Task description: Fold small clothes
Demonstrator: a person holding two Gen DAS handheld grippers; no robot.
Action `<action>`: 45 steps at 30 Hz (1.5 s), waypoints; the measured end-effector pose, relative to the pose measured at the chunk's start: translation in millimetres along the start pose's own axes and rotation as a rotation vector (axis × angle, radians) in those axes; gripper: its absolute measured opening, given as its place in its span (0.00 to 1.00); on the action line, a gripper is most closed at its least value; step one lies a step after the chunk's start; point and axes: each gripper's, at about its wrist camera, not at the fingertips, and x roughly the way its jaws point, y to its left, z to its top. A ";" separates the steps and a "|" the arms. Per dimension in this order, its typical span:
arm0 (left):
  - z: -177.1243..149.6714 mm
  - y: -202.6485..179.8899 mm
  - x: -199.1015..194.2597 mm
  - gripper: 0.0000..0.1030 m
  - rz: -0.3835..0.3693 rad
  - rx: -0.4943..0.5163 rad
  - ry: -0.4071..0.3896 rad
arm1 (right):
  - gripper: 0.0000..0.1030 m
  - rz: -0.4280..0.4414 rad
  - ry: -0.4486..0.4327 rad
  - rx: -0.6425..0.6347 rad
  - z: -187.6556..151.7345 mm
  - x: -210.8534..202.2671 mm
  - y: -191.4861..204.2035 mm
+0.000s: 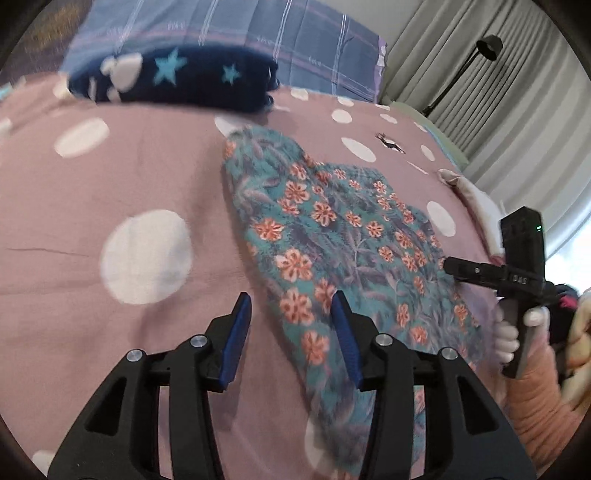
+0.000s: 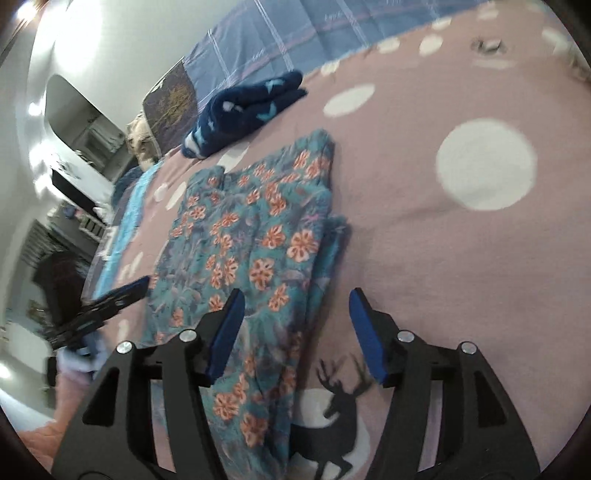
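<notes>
A teal garment with orange flowers [image 1: 343, 236] lies spread and partly folded on the pink polka-dot bedspread [image 1: 110, 177]; it also shows in the right wrist view [image 2: 251, 236]. My left gripper [image 1: 291, 310] is open and empty, hovering over the garment's near left edge. My right gripper [image 2: 295, 306] is open and empty, above the garment's right edge. The right gripper also shows at the garment's far right side in the left wrist view [image 1: 448, 266]. The left gripper's tip shows at the garment's left side in the right wrist view [image 2: 138, 286].
A folded navy fleece with stars [image 1: 177, 79] [image 2: 243, 110] lies at the head of the bed by a blue plaid pillow [image 1: 236, 29]. A pale cloth [image 1: 476, 195] lies at the bed's right edge. Grey curtains and a black floor lamp [image 1: 487, 48] stand beyond.
</notes>
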 end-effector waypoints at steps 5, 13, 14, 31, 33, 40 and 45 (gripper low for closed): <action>7.3 8.1 23.6 0.46 -0.095 -0.045 0.036 | 0.59 0.047 0.014 0.023 10.5 15.1 -6.6; 32.9 12.9 48.8 0.46 -0.135 -0.044 0.041 | 0.57 0.099 0.032 -0.020 33.3 35.4 -6.0; 36.2 11.3 51.5 0.46 -0.130 -0.031 0.042 | 0.57 0.104 0.036 -0.023 36.9 38.0 -6.2; 40.7 5.3 64.2 0.46 -0.127 0.078 0.009 | 0.56 0.054 0.042 -0.168 34.1 37.0 8.5; 40.4 6.0 64.3 0.46 -0.131 0.076 0.008 | 0.56 0.053 0.044 -0.168 27.0 31.2 7.1; 45.3 -1.2 68.1 0.27 -0.080 0.097 -0.007 | 0.52 0.060 0.044 -0.172 38.9 54.2 12.5; 45.7 -33.1 55.0 0.11 0.070 0.228 -0.082 | 0.20 -0.104 0.014 -0.194 41.4 63.0 38.6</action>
